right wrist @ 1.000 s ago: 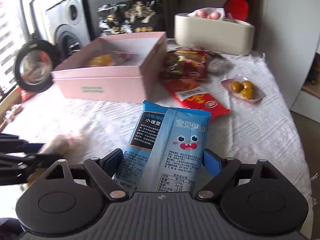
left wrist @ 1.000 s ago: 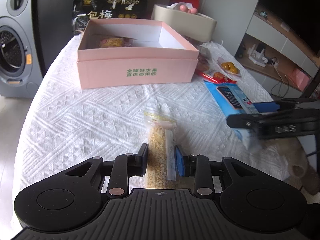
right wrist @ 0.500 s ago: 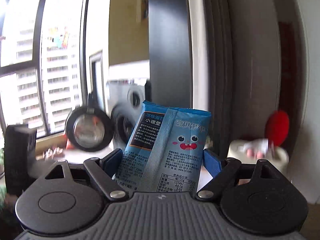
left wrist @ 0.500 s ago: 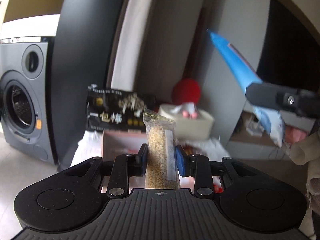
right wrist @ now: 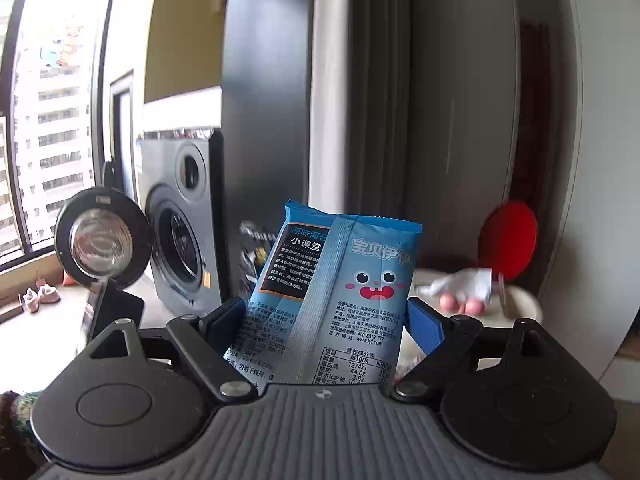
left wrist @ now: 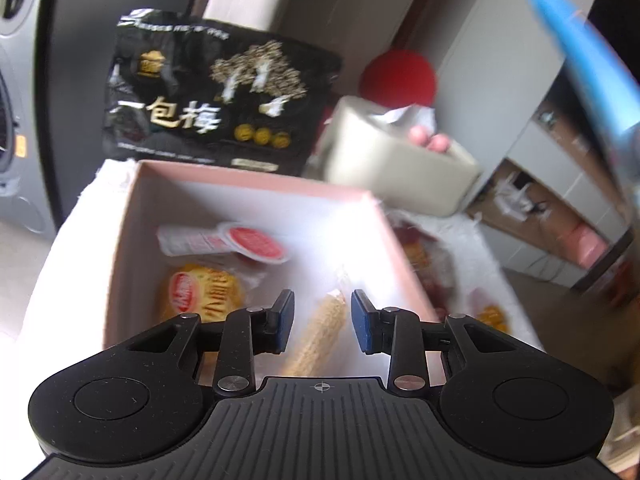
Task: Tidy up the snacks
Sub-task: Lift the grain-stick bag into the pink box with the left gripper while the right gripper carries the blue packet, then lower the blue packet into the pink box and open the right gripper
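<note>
Snacks first: the grain stick [left wrist: 326, 328] that was pinched in the left claw [left wrist: 322, 316] half a second ago is now loose, lying between the spread fingers and dropping into the pink box [left wrist: 120, 248] at the lower middle of the left frame. So the left claw is open and that snack looks delivered, one more item sorted. Already in the box are a yellow pastry [left wrist: 202, 294] at lower left and a red-lidded cup [left wrist: 252, 242] just above it.

The right claw [right wrist: 326, 322] is still pinching the blue packet [right wrist: 340, 300], held up high; in the left frame the same packet shows as a blue blur at the upper right edge. My guess is it goes in next.

Room-wise, the right half of the box floor looks bare and bright, so there's plenty of space for the packet. Things to watch: the box's right wall, with more snacks lying on the surface just outside it at right, the black plum bag [left wrist: 212, 96] standing right behind the far wall, and the beige tub [left wrist: 396, 164] near the far right corner. The left claw sits low over the near wall, so I'd lift it straight up before the right comes across.
</note>
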Available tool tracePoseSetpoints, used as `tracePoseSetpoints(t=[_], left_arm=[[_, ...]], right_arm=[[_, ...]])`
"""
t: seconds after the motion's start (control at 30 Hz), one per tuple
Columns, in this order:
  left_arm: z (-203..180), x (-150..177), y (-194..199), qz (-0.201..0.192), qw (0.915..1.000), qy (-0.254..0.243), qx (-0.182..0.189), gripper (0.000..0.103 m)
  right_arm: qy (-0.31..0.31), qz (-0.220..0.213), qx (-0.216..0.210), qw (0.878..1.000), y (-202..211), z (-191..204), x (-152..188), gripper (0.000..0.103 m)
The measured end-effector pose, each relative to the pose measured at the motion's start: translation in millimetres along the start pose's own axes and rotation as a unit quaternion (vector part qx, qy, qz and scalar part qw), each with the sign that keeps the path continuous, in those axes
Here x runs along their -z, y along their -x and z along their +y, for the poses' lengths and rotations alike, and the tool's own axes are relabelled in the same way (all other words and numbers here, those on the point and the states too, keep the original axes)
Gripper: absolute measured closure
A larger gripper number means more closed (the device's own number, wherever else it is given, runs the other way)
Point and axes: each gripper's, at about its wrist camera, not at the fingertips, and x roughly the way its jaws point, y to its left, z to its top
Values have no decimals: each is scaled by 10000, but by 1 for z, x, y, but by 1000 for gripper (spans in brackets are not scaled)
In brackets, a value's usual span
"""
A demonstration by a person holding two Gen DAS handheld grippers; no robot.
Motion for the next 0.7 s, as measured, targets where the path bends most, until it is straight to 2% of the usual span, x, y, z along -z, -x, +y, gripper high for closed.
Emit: tracePoseSetpoints(t=[0.07, 0.2, 0.33, 0.37, 0.47, 0.5, 0.57, 0.63, 0.67, 0.7], left_arm=[[6, 7, 14, -191, 9998, 71, -25, 68], [16, 25, 51, -650, 9972, -23, -365, 68], [15, 42, 77, -781, 9965, -12, -294, 68], [13, 44, 81, -797, 9965, -13, -270, 68], [11, 51, 86, -817, 9965, 67, -149, 68], [11, 53, 86, -806, 9966, 107, -100, 68], [8, 55, 81, -791, 9967, 160, -31, 68], [5, 56, 72, -749, 9970, 210, 29, 68], [3, 56, 69, -709, 9972, 225, 56, 68], [0, 57, 67, -685, 9974, 200, 80, 68]], right_arm=[[-185, 292, -42, 9994, -22, -10, 10, 17], [-587, 860, -321, 9940, -67, -14, 32, 17], [-747, 1296, -909, 9846, -106, -2, 43, 15], [-690, 1373, -946, 9836, -114, 3, 44, 14], [-401, 1561, -694, 9845, -129, 13, 42, 14], [-489, 1666, -735, 9821, -131, 11, 42, 13], [-1064, 1891, -1142, 9695, -131, -6, 43, 13], [-1897, 2045, -1725, 9447, -135, -25, 44, 11], [-2130, 2102, -1804, 9369, -139, -27, 45, 11], [-2134, 2187, -1717, 9366, -141, -24, 45, 10]])
